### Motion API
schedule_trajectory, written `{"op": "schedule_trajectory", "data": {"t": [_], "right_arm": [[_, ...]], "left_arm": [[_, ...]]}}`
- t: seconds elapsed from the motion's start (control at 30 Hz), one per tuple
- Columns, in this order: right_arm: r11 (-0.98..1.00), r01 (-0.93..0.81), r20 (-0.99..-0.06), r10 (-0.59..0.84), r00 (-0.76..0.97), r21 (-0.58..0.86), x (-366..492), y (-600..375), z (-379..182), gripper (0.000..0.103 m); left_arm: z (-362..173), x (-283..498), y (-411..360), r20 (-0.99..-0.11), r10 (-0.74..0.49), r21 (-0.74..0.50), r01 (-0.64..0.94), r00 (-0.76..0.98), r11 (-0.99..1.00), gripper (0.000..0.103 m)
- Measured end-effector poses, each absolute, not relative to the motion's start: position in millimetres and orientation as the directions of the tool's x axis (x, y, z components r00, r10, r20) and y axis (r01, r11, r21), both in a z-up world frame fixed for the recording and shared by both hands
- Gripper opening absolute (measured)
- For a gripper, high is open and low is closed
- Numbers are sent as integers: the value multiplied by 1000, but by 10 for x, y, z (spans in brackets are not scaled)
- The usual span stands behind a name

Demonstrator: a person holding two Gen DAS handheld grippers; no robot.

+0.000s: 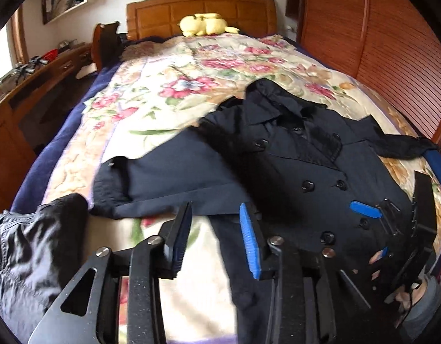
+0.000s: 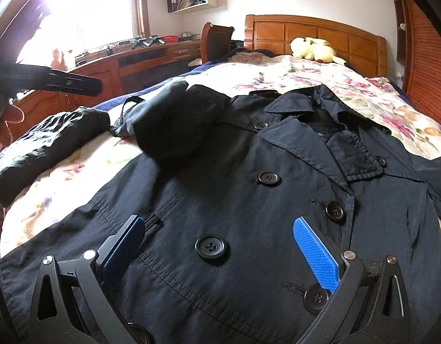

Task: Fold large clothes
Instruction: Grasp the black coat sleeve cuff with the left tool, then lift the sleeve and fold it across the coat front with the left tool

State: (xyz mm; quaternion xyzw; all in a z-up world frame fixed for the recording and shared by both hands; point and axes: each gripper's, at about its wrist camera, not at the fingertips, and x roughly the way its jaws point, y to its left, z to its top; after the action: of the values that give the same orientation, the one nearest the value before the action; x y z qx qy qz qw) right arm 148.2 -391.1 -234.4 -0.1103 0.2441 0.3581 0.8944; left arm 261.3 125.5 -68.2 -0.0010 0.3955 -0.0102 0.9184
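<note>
A dark navy double-breasted coat [image 1: 292,166] lies face up on the floral bedspread [image 1: 169,86], collar toward the headboard, its left sleeve [image 1: 163,189] stretched out to the left. My left gripper [image 1: 217,215] is open and empty, just above the bed near the coat's lower left edge. My right gripper [image 2: 220,226] is open and empty, low over the coat's buttoned front [image 2: 249,200]; it also shows in the left wrist view [image 1: 372,212]. In the right wrist view the left sleeve [image 2: 174,123] looks bunched.
A crumpled black garment [image 1: 34,252] lies at the bed's near left corner [image 2: 48,140]. A yellow plush toy [image 1: 206,24] sits by the wooden headboard [image 1: 200,11]. A wooden desk [image 1: 28,86] runs along the left; a slatted wooden wardrobe [image 1: 392,43] stands on the right.
</note>
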Motion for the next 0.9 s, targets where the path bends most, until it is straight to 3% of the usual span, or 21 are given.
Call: {"op": "schedule_trajectory", "data": {"t": [0.1,0.17,0.6,0.83,0.87,0.9], "right_arm": [[719,-695,-516,586,625,-25,1484,-3908,-2345,103],[719,-695,-516,586,625,-25,1483,-3906,-2346,103],[717,-696,-518,586,623,-25,1479,-3905,-2351,103],[717,-697,-518,587,622,-25,1473,-3901,-2354,103],[717,-697,-518,587,622,-25,1469,-3902,-2356,103],[717,-696,-518,586,623,-26,1472,-3901,-2353,103]], "left_arm": [[-771,2691,1490,-730,27,1,-38,683,999,51],[-845,2797,1629,-735,63,19,-73,675,997,52],[-1392,3533,2528,-783,157,-36,-295,602,955,54],[-1518,3622,2654,-770,222,6,-340,599,940,54],[-1523,3629,2645,-765,210,3,-322,609,947,53],[-1529,3646,2654,-766,195,-2,-305,613,952,37]]}}
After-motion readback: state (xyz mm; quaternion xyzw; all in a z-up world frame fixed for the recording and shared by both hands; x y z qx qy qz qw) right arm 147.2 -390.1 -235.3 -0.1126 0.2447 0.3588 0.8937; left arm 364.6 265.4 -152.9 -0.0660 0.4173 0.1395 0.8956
